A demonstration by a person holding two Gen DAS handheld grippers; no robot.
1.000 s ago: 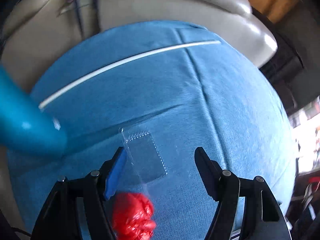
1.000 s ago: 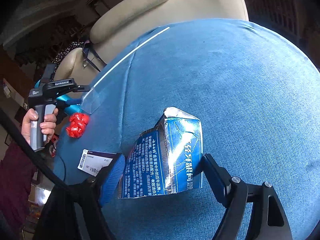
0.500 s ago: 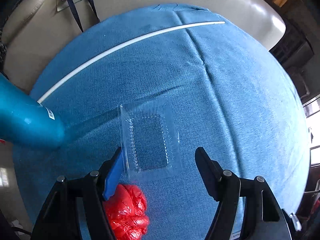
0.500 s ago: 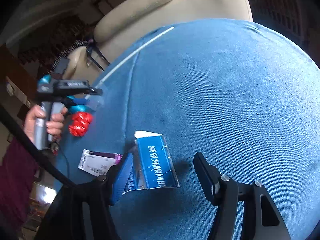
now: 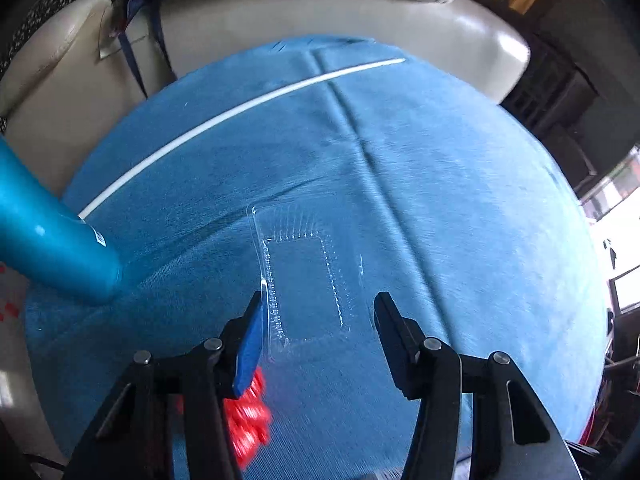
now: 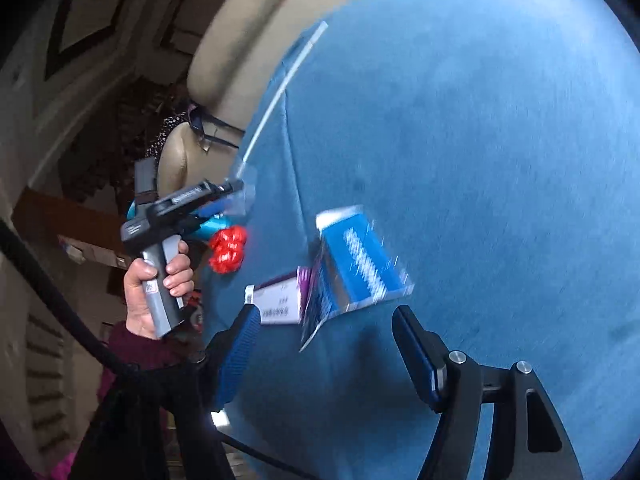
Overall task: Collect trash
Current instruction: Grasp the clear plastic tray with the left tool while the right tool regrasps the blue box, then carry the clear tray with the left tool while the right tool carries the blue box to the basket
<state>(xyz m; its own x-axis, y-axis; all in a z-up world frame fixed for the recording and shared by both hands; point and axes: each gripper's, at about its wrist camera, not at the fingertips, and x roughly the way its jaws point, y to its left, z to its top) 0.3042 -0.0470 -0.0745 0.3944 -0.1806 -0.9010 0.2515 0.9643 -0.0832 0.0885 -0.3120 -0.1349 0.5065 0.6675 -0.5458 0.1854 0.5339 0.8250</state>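
- Watching the right gripper (image 6: 320, 332) back off: a second ago the blue carton (image 6: 356, 268) stood upright between its jaws, now it lies tipped over on the blue cloth (image 6: 480, 160), just ahead of the released, wide-open jaws and touching neither.
- A purple-and-white card (image 6: 280, 300) sits just ahead of the right gripper's left jaw, partly tucked under the carton.
- Over on the other side, the left gripper (image 5: 318, 328) has the clear plastic tray (image 5: 304, 276) between its jaws; the tray's edge lies against the blue-padded left jaw, the right jaw stands apart from it, so it looks pinched on one side only, and I cannot tell if it is truly held.
- The red crumpled wrapper (image 5: 248, 416) has slid behind the left jaw, below the tray.
- My read: the carton is dropped and uncollected; it needs a fresh grasp, and the tray may slip.
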